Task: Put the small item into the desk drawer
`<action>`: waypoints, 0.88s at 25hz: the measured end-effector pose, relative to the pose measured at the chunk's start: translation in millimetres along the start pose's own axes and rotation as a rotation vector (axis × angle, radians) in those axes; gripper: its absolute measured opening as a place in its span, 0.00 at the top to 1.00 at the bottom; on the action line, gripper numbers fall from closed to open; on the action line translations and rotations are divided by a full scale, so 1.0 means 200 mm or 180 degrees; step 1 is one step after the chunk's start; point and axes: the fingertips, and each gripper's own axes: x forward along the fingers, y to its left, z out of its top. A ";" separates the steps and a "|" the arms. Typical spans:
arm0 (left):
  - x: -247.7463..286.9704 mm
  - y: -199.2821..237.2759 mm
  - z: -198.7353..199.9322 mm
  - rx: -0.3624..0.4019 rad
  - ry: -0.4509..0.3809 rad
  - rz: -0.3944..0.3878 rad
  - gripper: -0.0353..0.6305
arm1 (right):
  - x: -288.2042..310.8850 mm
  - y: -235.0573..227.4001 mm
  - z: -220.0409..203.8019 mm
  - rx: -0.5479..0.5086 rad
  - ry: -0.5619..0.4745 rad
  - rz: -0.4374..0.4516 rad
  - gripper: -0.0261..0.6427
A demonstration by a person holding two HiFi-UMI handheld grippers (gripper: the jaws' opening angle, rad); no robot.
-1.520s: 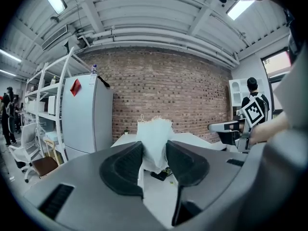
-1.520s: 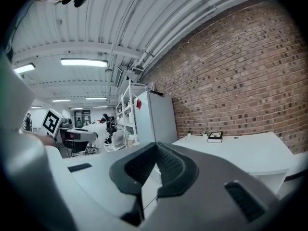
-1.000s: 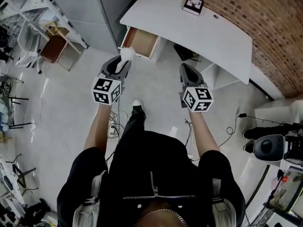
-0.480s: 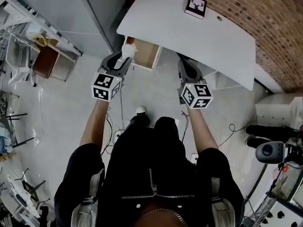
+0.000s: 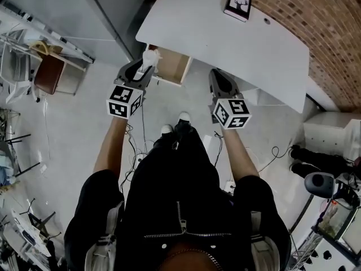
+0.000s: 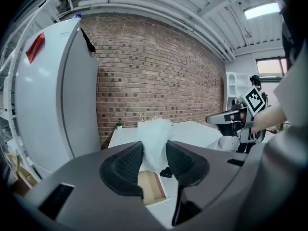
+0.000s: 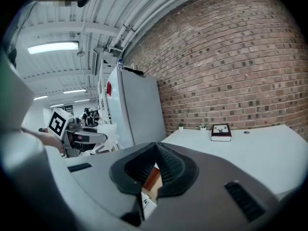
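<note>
The white, crumpled small item is pinched between the left gripper's fingers, top sticking out. The right gripper is closed.

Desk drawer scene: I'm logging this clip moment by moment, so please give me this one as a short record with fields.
drawer: open, wooden inside, under the white desk
small item: white, crumpled, clamped in the left gripper, not yet in the drawer
left gripper position: by the drawer's front left corner in the head view
right gripper: jaws together, nothing between them
desk top: deer-print item near the brick wall
</note>
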 end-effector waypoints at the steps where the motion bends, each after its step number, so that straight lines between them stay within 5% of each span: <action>1: 0.02 0.01 0.00 0.0001 0.0016 0.0003 0.71 | 0.02 -0.01 0.00 0.0003 0.0019 0.0016 0.95; 10: 0.21 0.06 -0.15 0.0077 0.0310 -0.0099 0.71 | 0.19 -0.07 -0.13 0.0001 0.0293 0.0120 0.95; 17: 0.33 0.00 -0.47 0.0055 0.0639 -0.0258 0.71 | 0.21 -0.10 -0.36 0.0194 0.0514 0.0135 0.95; 22: 0.42 0.00 -0.68 0.0273 0.0852 -0.0398 0.71 | 0.21 -0.14 -0.52 0.0401 0.0605 0.0117 0.95</action>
